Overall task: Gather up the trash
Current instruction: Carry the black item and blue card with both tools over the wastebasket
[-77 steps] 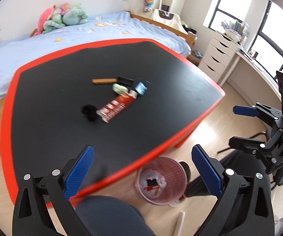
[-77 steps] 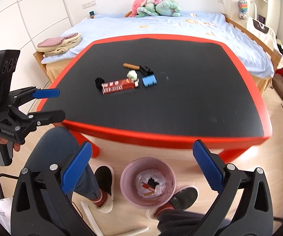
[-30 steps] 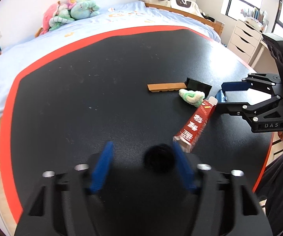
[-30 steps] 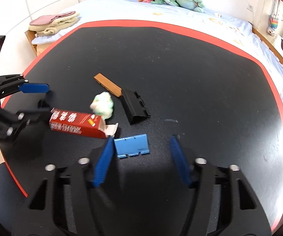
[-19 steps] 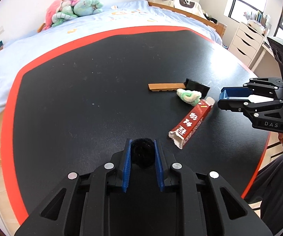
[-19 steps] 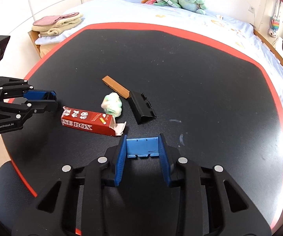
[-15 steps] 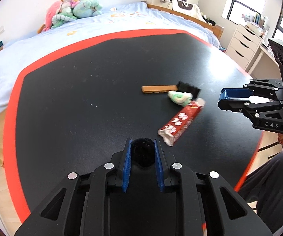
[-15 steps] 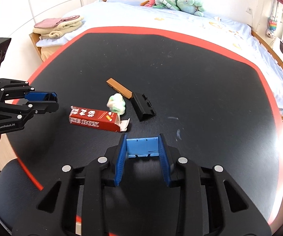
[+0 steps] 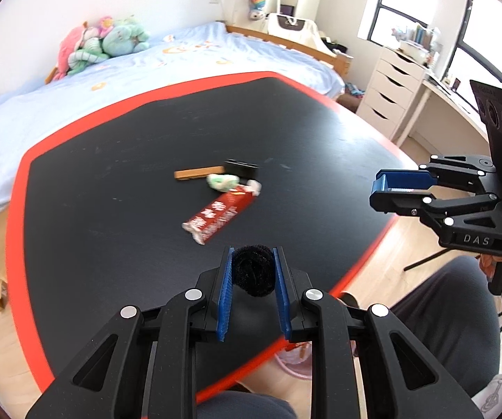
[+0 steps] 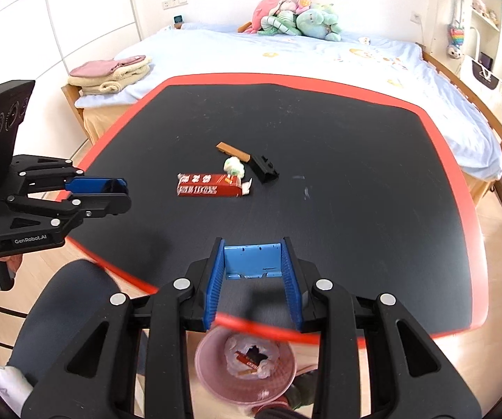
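My left gripper [image 9: 252,262] is shut on a black fuzzy ball [image 9: 252,274], lifted above the near edge of the black table [image 9: 111,192]. My right gripper [image 10: 252,255] is shut on a blue plastic piece [image 10: 252,262], held above the table's front edge. It shows from the side in the left wrist view [image 9: 401,185]. On the table lie a red box [image 10: 209,185], a green-white wad [image 10: 233,166], a brown strip [image 10: 231,150] and a black clip [image 10: 265,167]. A pink trash basket [image 10: 247,366] stands on the floor just below my right gripper.
The table has a red rim [image 10: 467,209]. A bed [image 10: 286,52] with plush toys [image 10: 296,14] stands behind it. White drawers [image 9: 394,90] are at the right. The person's knee [image 10: 66,300] is at the table's front left.
Both grippers closed on their pieces about a second ago and have since lifted and pulled back toward the table's front edge. The basket has come into view under the right gripper.
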A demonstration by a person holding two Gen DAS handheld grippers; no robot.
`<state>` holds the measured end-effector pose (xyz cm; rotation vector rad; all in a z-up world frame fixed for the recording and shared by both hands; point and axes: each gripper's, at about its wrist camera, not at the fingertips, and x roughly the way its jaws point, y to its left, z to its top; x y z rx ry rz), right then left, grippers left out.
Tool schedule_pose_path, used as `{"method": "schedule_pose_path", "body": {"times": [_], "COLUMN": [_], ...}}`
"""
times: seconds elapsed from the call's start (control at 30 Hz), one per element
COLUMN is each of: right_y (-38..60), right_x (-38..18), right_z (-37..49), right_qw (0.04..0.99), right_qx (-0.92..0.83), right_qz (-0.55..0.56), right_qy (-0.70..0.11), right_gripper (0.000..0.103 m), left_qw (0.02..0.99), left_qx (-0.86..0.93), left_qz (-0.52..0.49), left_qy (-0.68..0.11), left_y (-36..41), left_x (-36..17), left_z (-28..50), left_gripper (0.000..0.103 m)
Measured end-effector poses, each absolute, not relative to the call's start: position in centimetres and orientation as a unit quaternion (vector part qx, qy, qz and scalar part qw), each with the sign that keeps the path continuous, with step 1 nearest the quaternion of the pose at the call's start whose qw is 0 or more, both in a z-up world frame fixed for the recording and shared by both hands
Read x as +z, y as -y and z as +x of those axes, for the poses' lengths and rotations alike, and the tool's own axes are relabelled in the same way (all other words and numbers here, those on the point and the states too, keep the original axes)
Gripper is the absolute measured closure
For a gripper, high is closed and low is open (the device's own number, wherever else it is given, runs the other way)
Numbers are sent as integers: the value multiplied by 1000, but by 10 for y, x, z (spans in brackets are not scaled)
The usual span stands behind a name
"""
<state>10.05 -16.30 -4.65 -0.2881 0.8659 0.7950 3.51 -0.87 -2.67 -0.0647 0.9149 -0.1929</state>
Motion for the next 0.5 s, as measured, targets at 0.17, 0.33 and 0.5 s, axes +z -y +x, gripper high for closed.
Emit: {"method": "schedule_pose_path", "body": {"times": [0.17, 0.33, 0.5], "right_y": [186, 210, 229], "right_x": [-44, -50, -60], "right_z": [74, 47, 26], "right_qw": [826, 827, 826], "right_qx": [366, 355, 347], "right_qz": [-125, -118, -110], "right_qy": [-410, -419, -431], "right_gripper": [71, 71, 71], "left_qw": [892, 889, 881], "left_qx": [-111, -127, -147], "left_qz": [-28, -25, -23], "left_qy": [-437, -440, -448], "left_y": [30, 49, 71], "left_x": [-24, -26, -36], "left_z": [17, 3, -10], "left_gripper": [81, 81, 81]}}
